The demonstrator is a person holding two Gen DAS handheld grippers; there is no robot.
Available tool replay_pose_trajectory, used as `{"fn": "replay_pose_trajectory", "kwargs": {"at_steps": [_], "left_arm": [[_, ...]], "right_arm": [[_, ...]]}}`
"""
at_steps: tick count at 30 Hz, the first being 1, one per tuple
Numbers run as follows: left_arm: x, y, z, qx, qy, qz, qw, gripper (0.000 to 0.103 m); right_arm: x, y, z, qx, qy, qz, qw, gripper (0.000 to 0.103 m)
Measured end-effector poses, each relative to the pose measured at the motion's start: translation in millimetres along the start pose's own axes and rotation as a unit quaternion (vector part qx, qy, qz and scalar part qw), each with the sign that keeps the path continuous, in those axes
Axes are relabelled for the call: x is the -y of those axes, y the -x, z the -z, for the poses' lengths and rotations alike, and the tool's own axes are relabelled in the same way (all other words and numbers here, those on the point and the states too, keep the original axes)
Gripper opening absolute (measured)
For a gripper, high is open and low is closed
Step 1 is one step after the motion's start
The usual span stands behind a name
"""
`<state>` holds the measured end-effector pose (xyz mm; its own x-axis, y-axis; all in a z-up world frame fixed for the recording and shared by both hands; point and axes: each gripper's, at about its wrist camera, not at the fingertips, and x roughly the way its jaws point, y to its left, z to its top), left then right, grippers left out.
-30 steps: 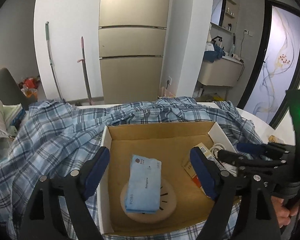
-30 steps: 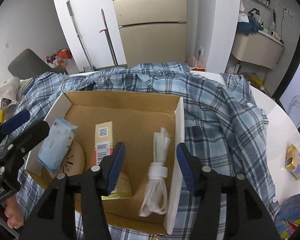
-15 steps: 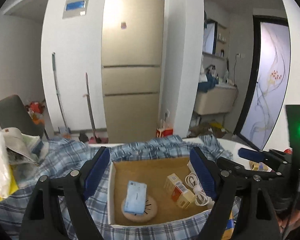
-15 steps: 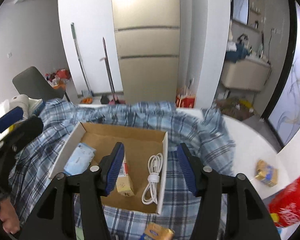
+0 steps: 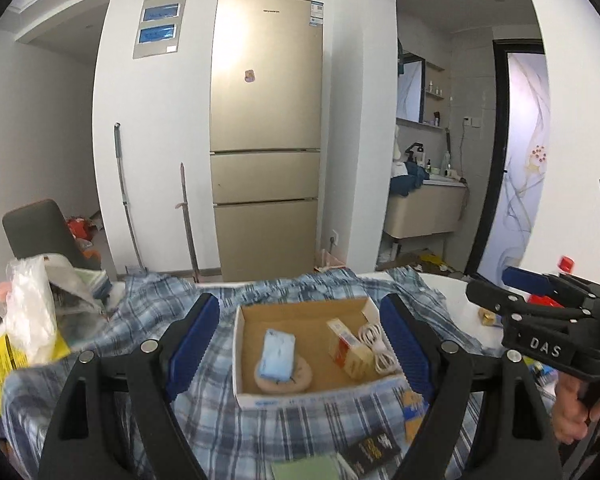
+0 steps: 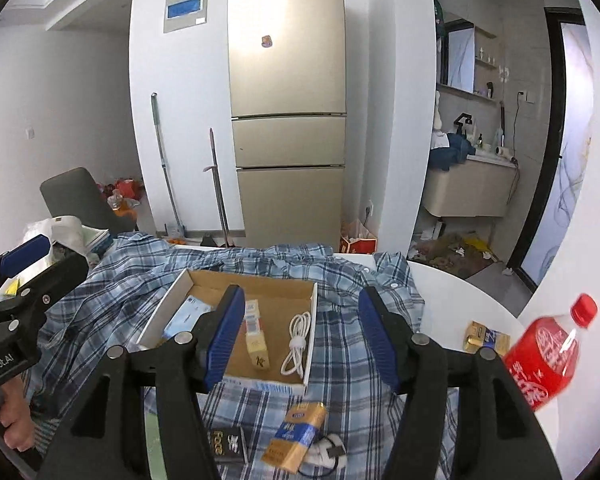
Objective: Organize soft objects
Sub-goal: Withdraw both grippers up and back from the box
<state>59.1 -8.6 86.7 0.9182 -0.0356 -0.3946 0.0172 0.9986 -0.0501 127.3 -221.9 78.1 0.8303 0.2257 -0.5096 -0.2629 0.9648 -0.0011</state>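
Left wrist view is showing me a blue plaid shirt [image 5: 148,344] spreading over the table [image 5: 452,292] beneath and ahead of both grippers. On it, straight ahead of my left gripper [image 5: 300,340], a cardboard box [image 5: 300,316] is sitting, holding a blue tissue pack [image 5: 278,350], a small carton [image 5: 346,346] and a coiled white cable [image 5: 374,342]. I am keeping the left jaws wide, gripping nothing. My right gripper [image 6: 302,336] is hovering over the box's right side, its jaws partly apart, having just been opening, empty. Right of it a red soda bottle [image 6: 548,356] is standing, blurred.
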Motion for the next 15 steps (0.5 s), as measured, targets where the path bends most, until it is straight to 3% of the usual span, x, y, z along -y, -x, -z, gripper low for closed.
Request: {"fn": "replay_pose_trajectory", "kwargs": {"at_steps": [5,7,15], "left_arm": [[-0.6,20.3,29.2,0.005,-0.01,-0.004,0.9999,0.084],[-2.2,19.2,44.3,-0.01,-0.009,0.01,0.9999,0.084],[5.3,2.2,85.8,-0.047,-0.013,0.005,0.9988,0.084]], "right_arm": [[1.7,9.9,29.9,0.023,0.005,0.006,1.0,0.058],[4.0,8.1,42.2,0.017,0.0,-0.001,1.0,0.058],[13.0,-7.6,85.4,-0.006,-0.012,-0.015,1.0,0.058]]}}
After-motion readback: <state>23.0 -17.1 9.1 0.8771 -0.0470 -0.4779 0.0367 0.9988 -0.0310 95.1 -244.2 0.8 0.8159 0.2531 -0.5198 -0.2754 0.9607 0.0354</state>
